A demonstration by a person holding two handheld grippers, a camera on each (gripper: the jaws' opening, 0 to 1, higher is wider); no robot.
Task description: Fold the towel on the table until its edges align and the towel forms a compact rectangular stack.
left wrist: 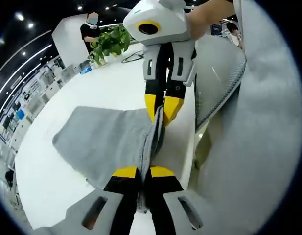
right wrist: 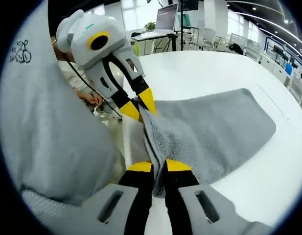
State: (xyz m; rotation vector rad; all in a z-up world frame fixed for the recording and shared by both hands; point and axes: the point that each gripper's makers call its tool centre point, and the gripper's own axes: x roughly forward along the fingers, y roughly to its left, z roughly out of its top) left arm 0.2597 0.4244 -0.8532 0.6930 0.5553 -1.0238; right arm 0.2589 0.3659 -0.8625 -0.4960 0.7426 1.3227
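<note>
A grey towel [left wrist: 99, 139] lies spread on the white table [left wrist: 106, 83], with its near edge lifted and pulled taut between the two grippers. My left gripper [left wrist: 143, 171] is shut on that edge at the bottom of the left gripper view. Farther along the same edge, my right gripper [left wrist: 162, 110] is also shut on it. In the right gripper view the towel [right wrist: 214, 129] fans out to the right. There my right gripper [right wrist: 159, 166] pinches the edge at the bottom, and the left gripper [right wrist: 140, 106] holds it higher up.
The person's grey clothing [left wrist: 258, 147] hangs close beside the table edge. A potted plant [left wrist: 110, 41] and a standing person [left wrist: 91, 27] are at the table's far side. A laptop on a stand [right wrist: 165, 22] and chairs stand beyond the table [right wrist: 199, 73].
</note>
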